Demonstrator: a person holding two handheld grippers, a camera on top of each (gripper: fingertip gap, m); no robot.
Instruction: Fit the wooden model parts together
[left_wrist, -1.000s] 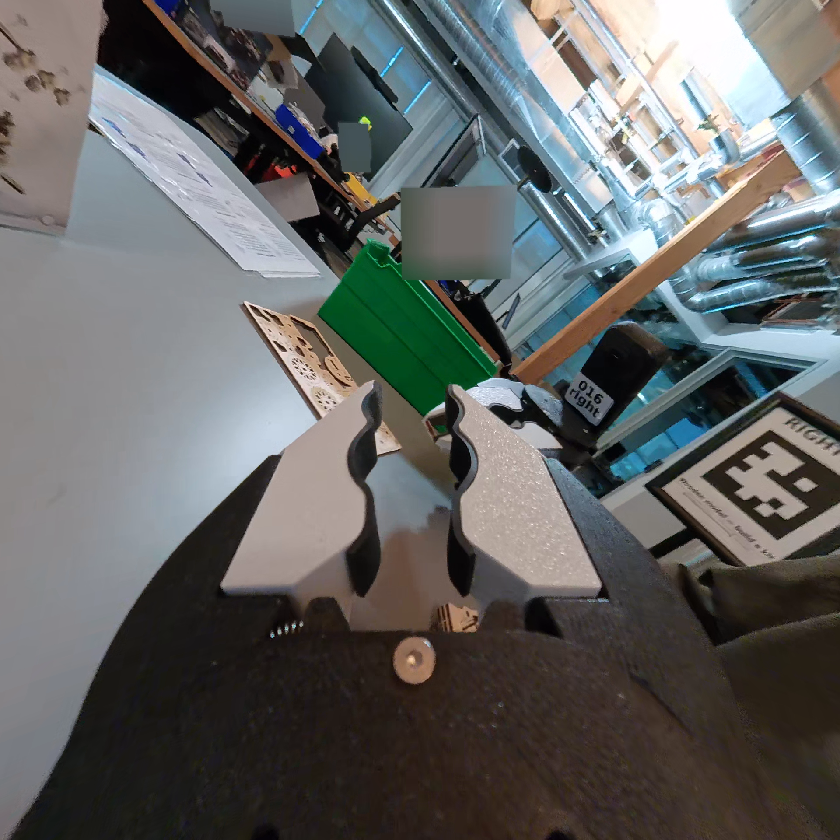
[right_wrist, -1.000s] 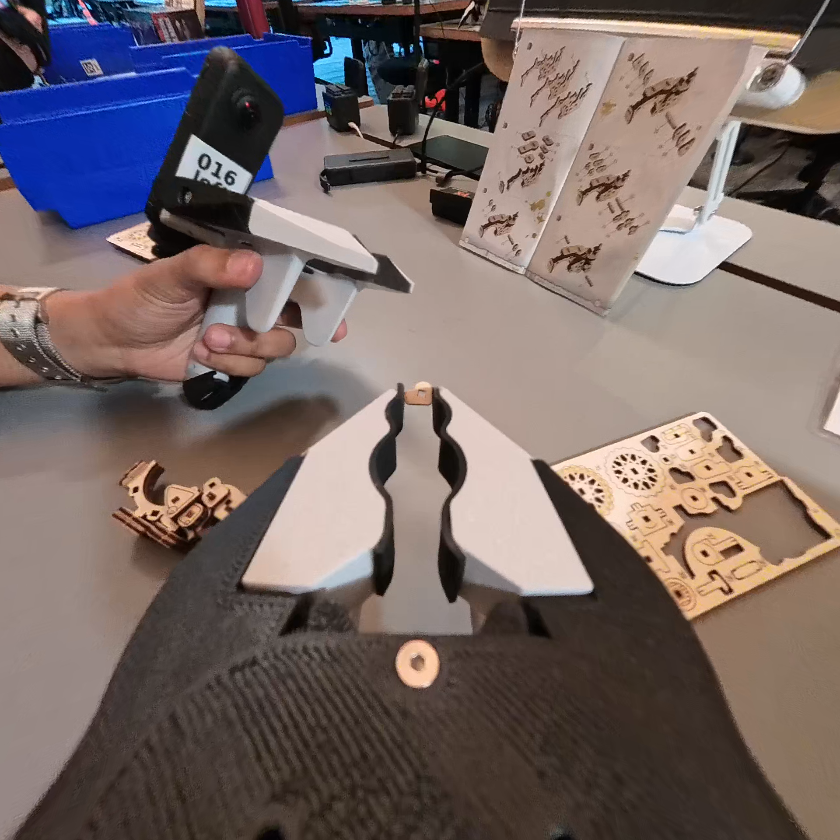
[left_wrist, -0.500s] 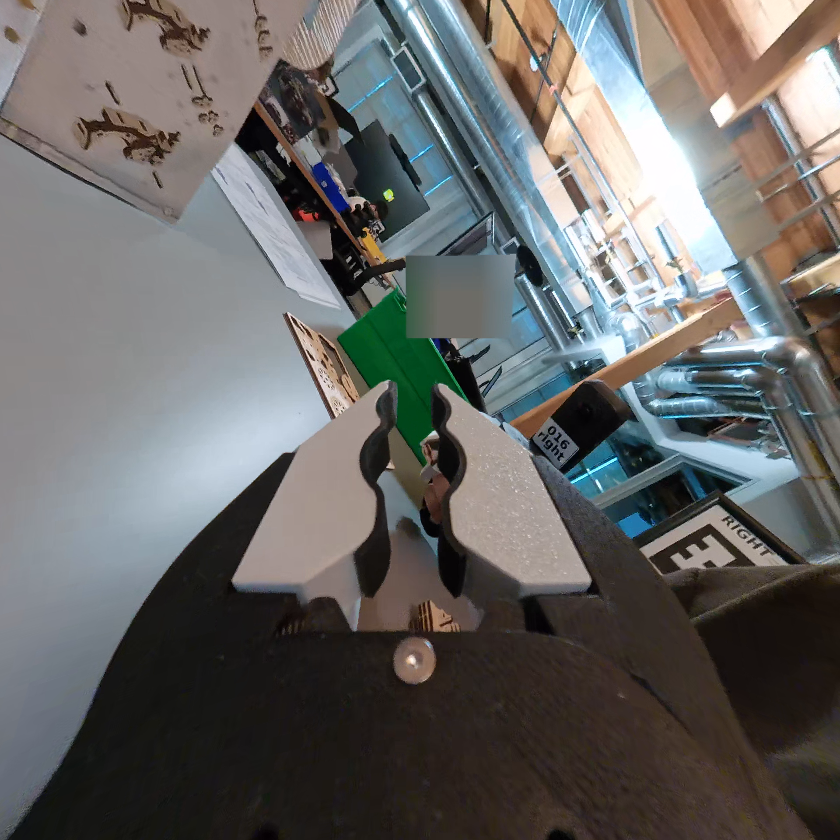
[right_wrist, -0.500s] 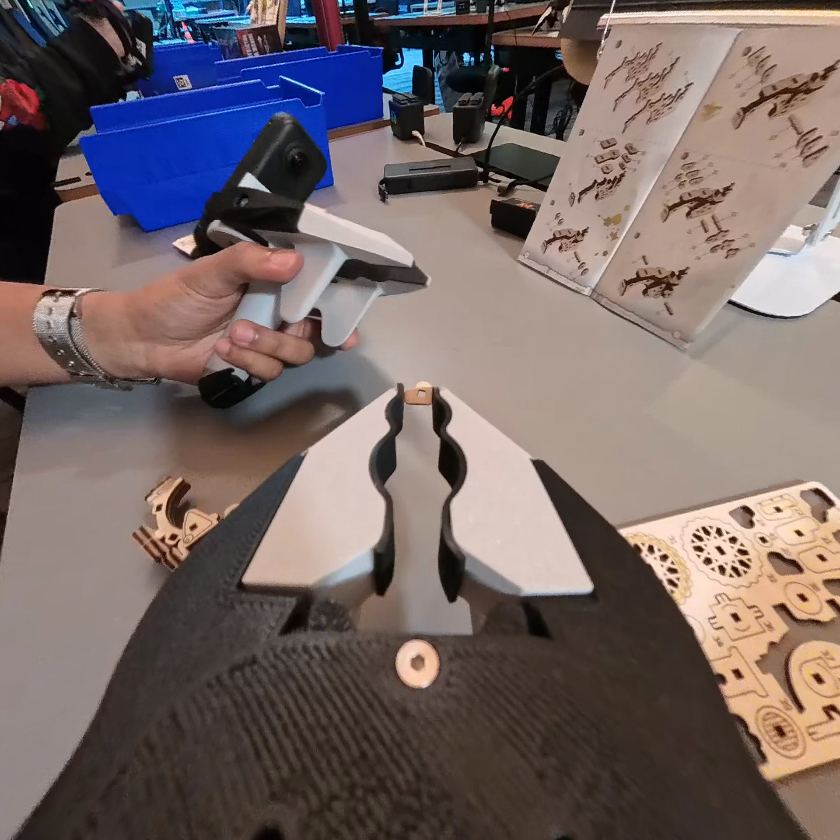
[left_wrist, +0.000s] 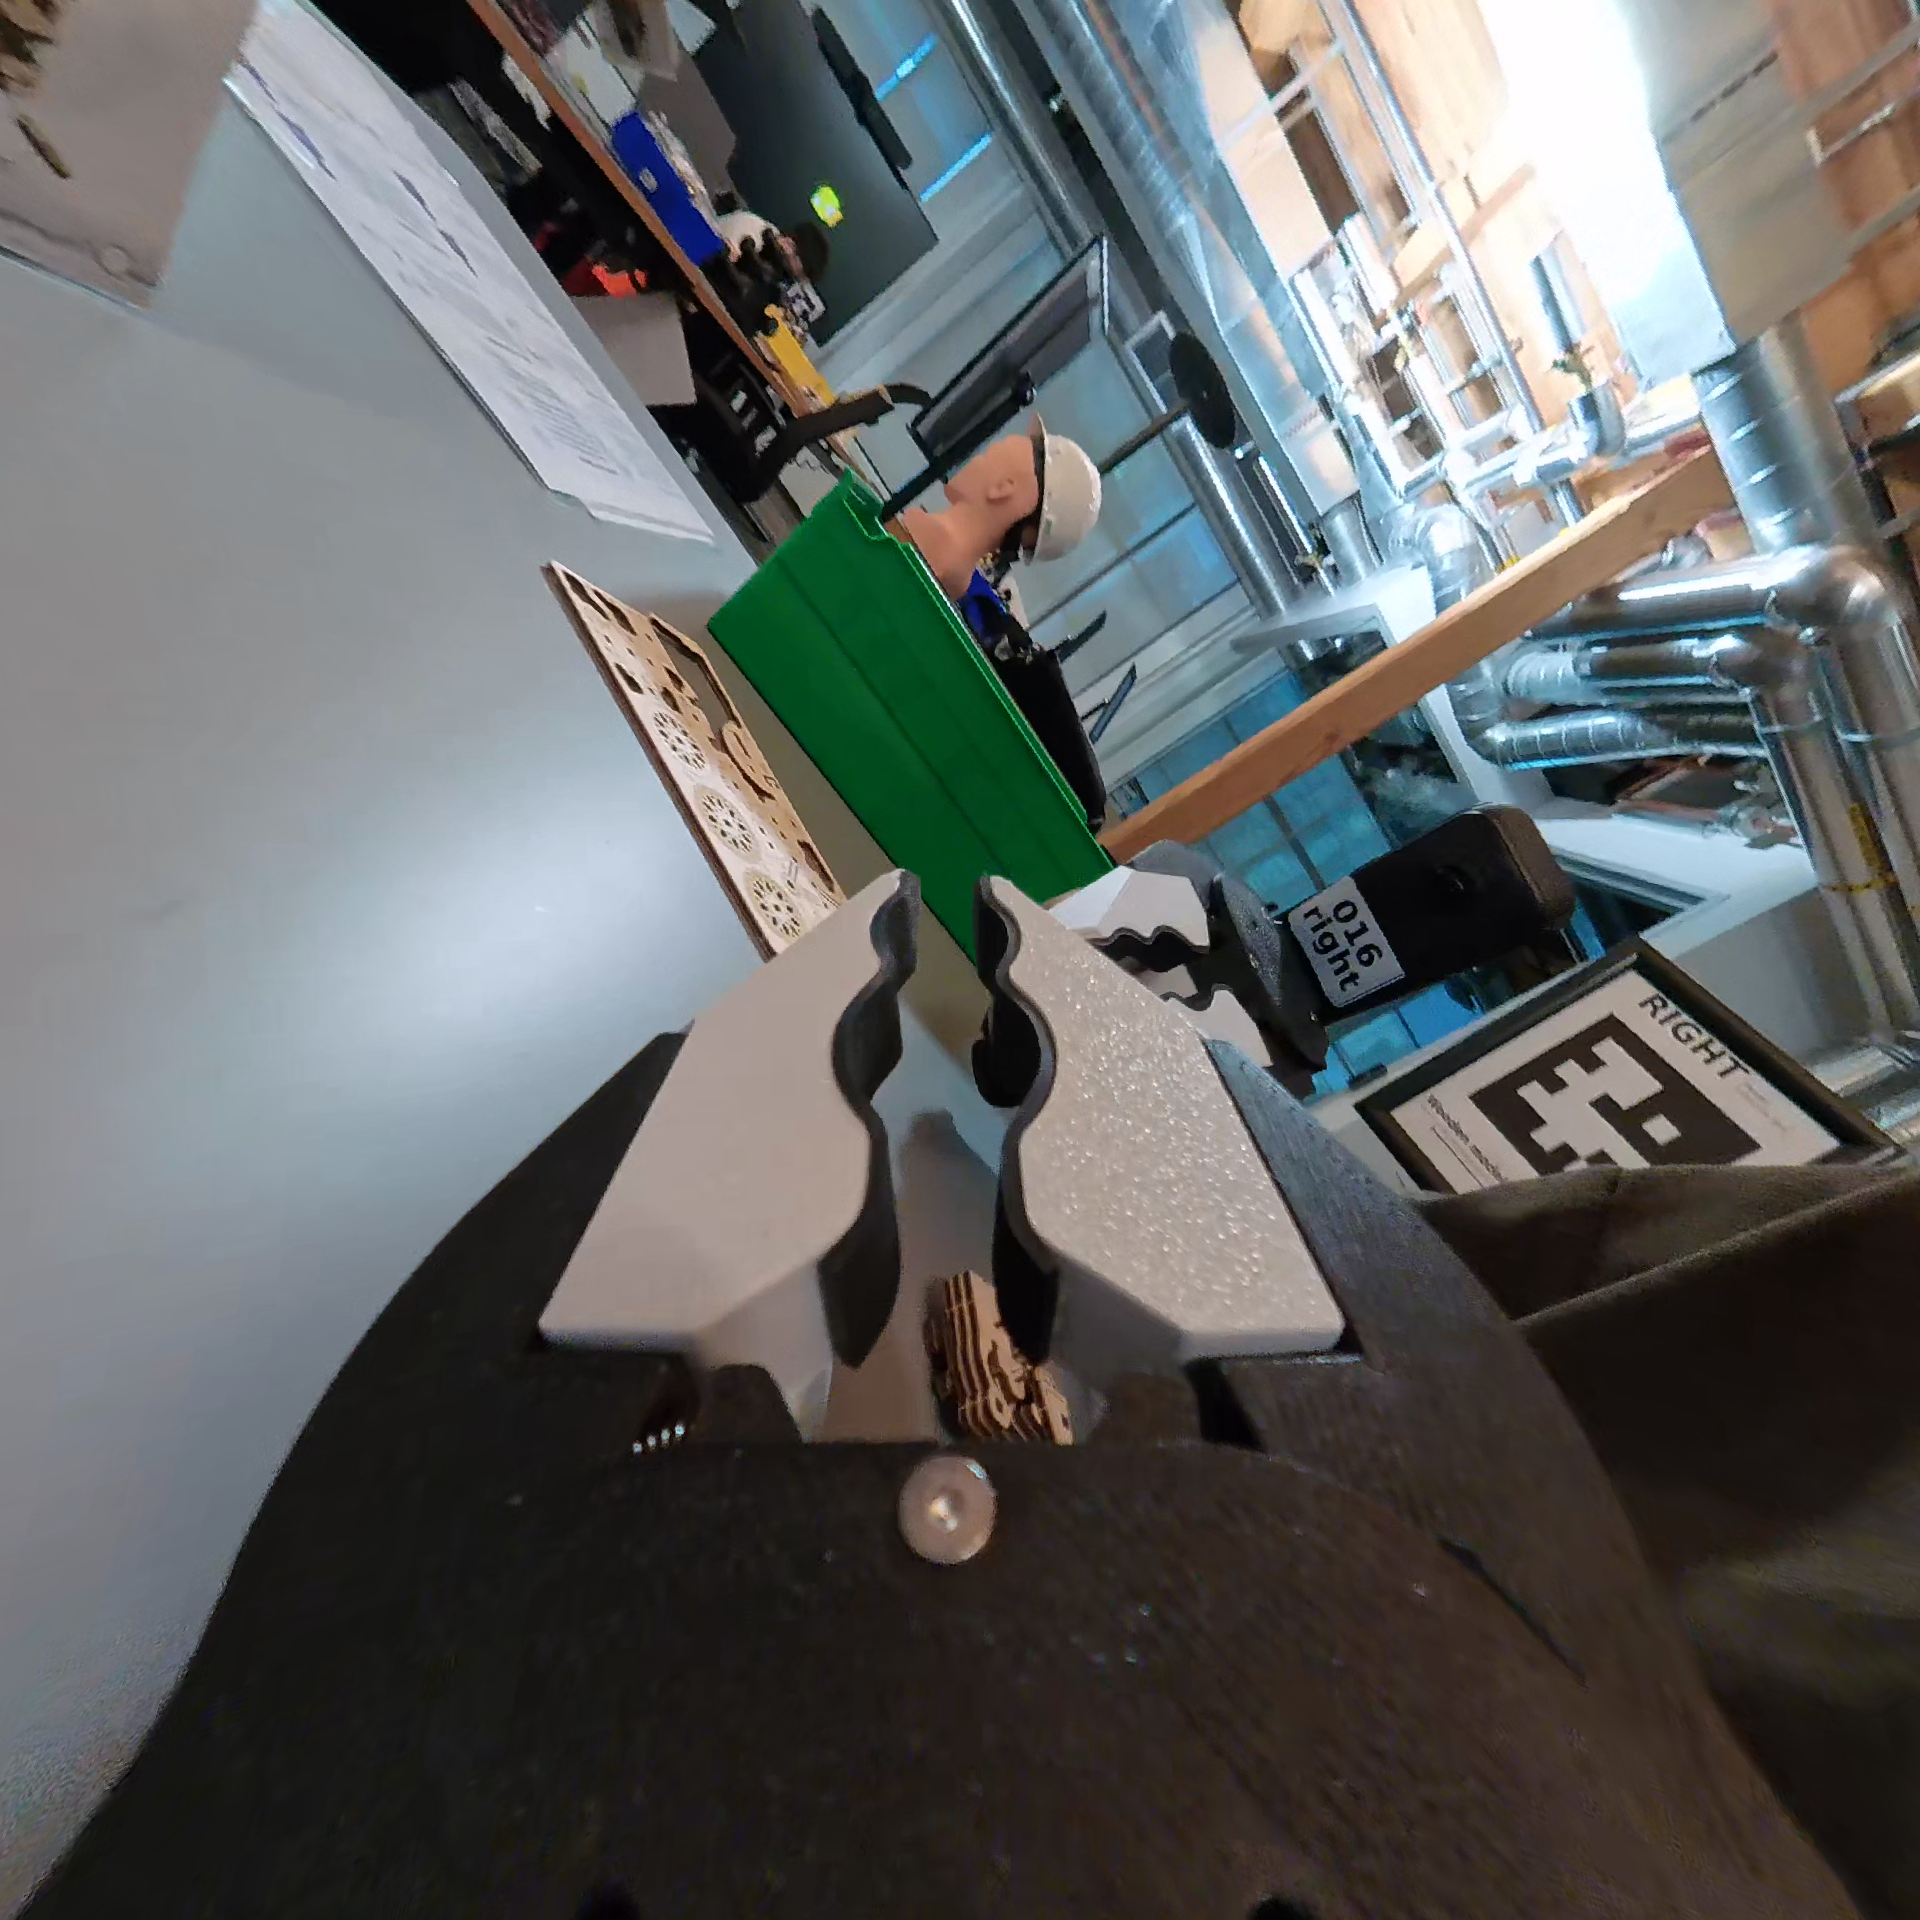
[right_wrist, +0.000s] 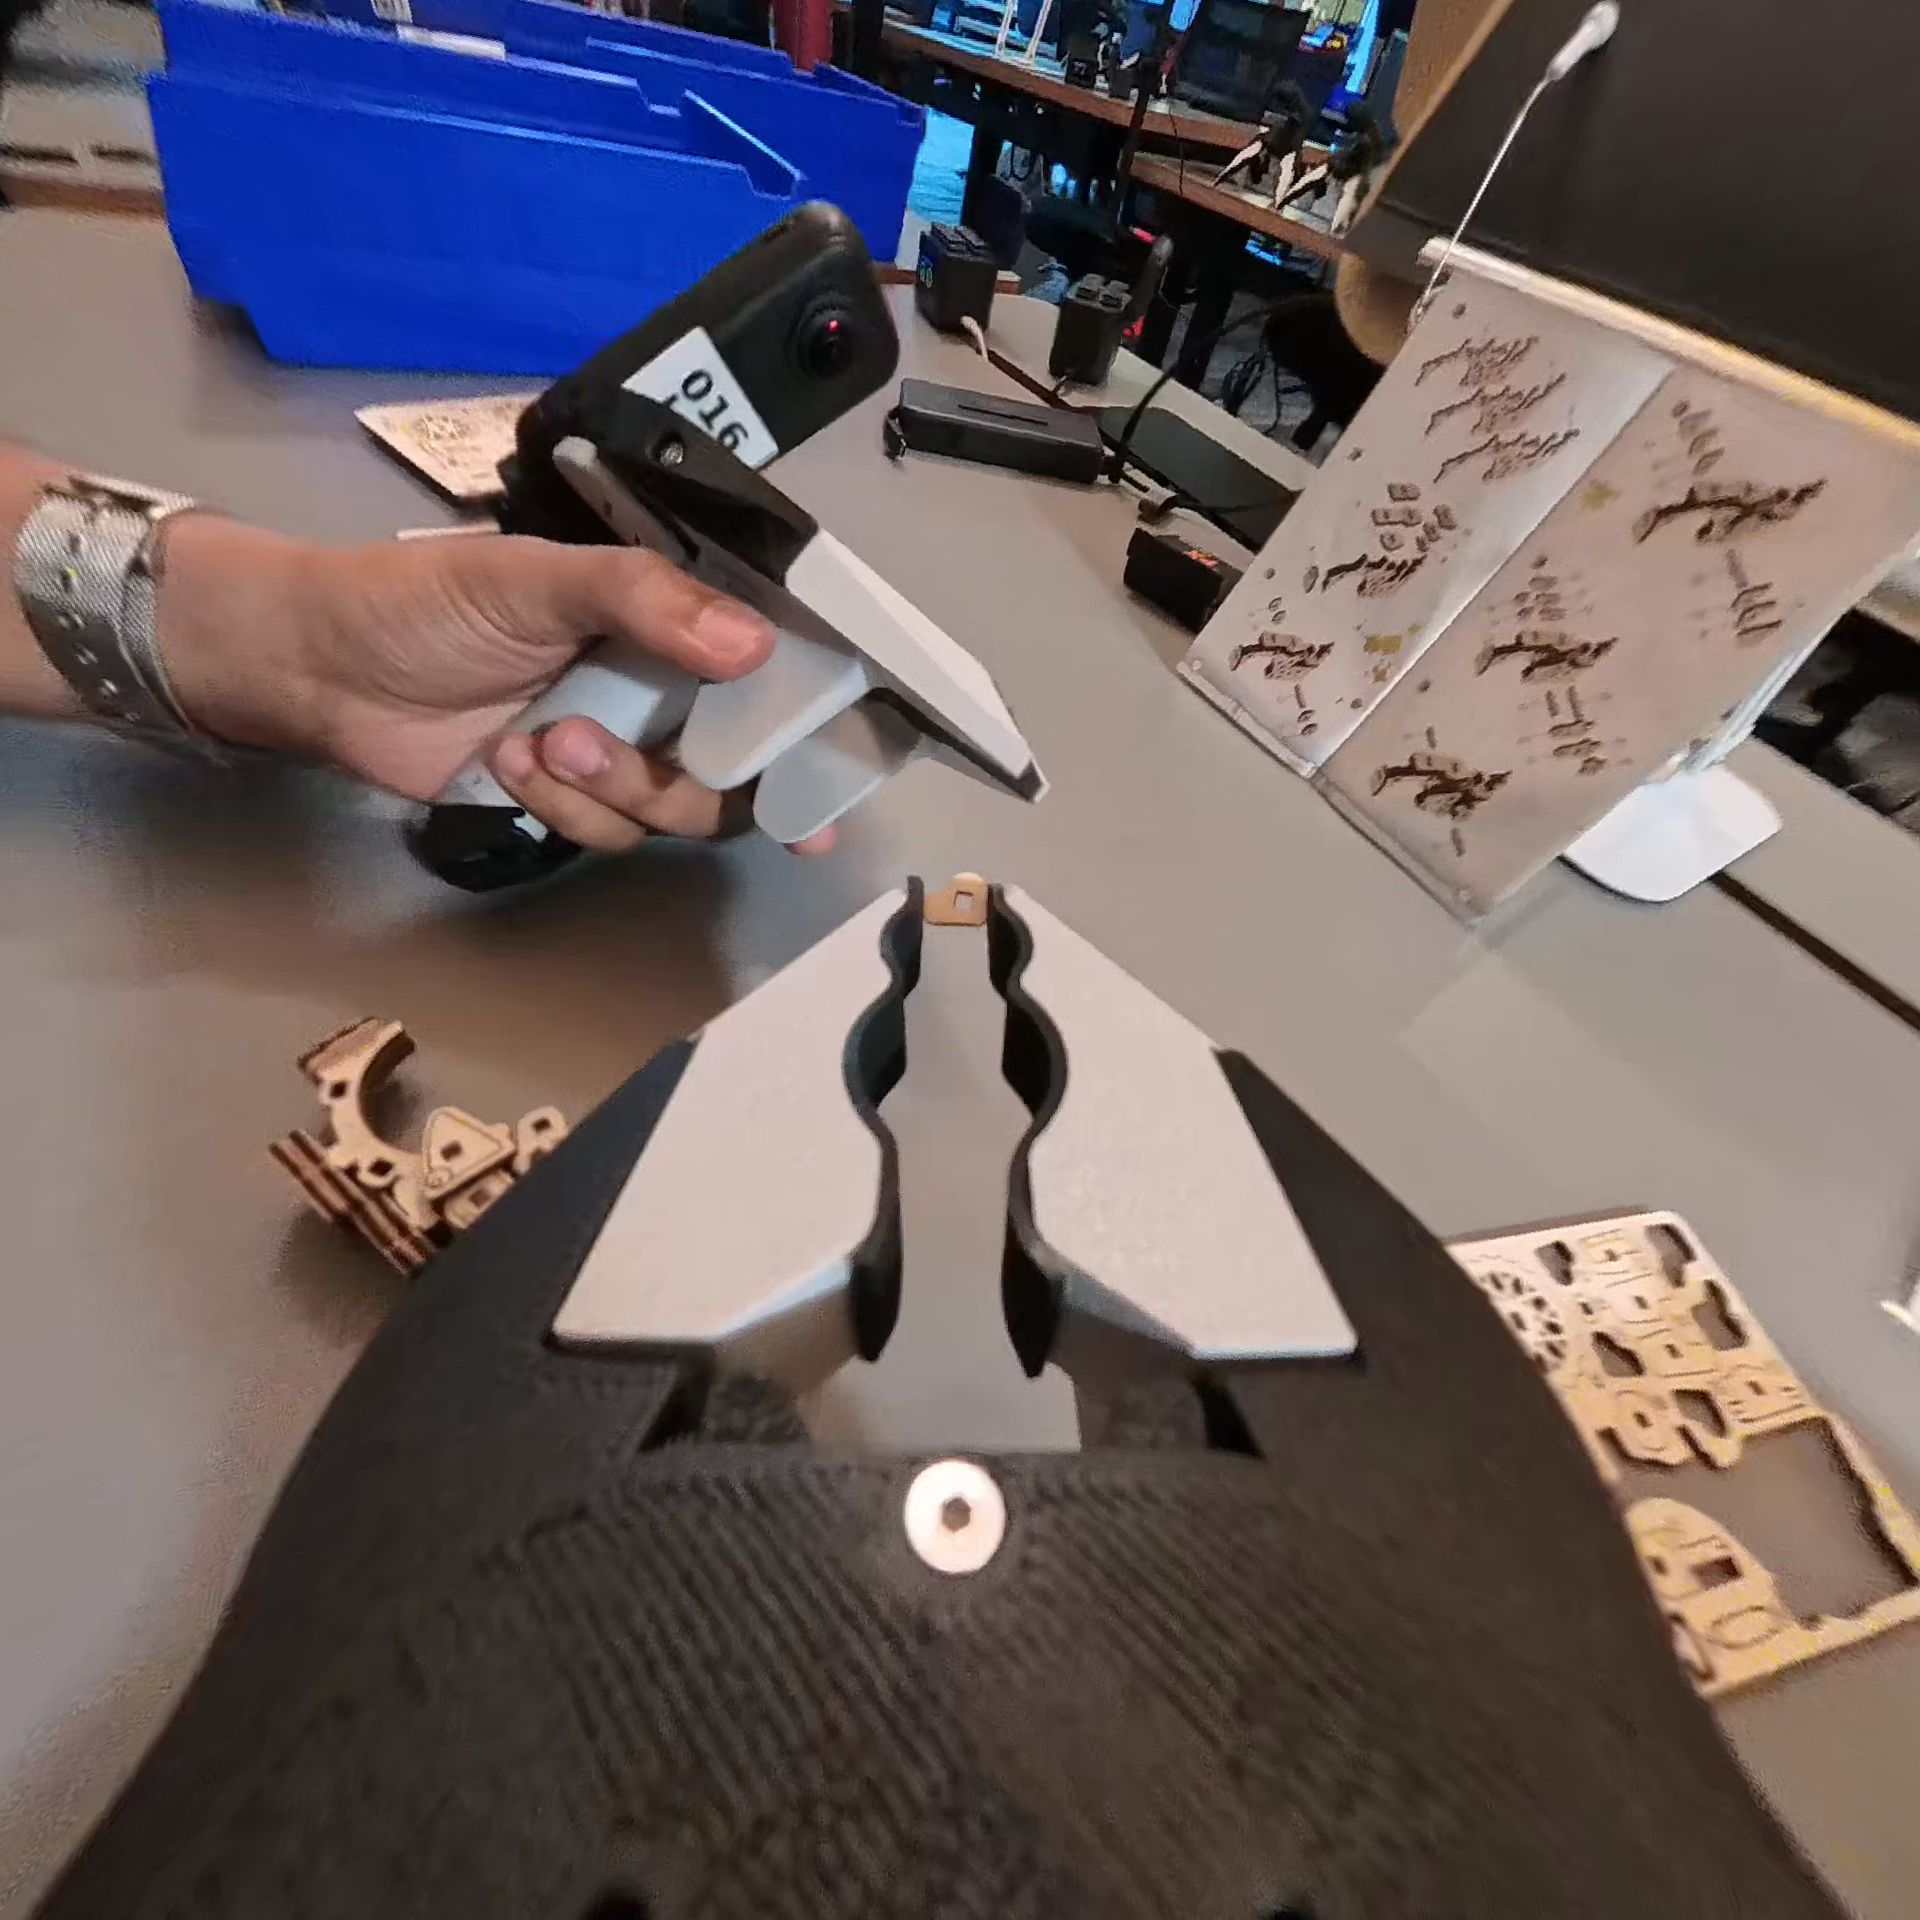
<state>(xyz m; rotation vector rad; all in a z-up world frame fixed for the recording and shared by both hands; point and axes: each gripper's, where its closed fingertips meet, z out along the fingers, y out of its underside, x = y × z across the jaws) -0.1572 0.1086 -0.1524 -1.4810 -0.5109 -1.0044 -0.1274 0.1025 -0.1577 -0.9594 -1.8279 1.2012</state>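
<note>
My right gripper (right_wrist: 951, 900) is shut on a small tan wooden piece (right_wrist: 963, 904) pinched at its fingertips, above the grey table (right_wrist: 1195, 935). My left gripper (left_wrist: 948, 896) is narrowly open with nothing between its tips. It is tilted on its side. In the right wrist view a hand holds the left gripper (right_wrist: 1023, 777) just beyond and left of the small piece. A partly built wooden model (right_wrist: 405, 1153) lies on the table to the left and shows low between the left fingers (left_wrist: 992, 1371). The right gripper (left_wrist: 1132, 945) shows just past the left tips.
A laser-cut wooden parts sheet (right_wrist: 1683, 1444) lies at the right and also shows in the left wrist view (left_wrist: 707, 790). A folded instruction stand (right_wrist: 1507, 623) stands at the back right. Blue bins (right_wrist: 468, 208) and black devices (right_wrist: 987, 426) sit at the back. A green bin (left_wrist: 904, 748) stands beyond the sheet. Left and right tips are no more than a few centimetres apart.
The left gripper's jaws have narrowed since a second ago, and it has come closer to the right gripper's tips. The right gripper still holds the small piece.
</note>
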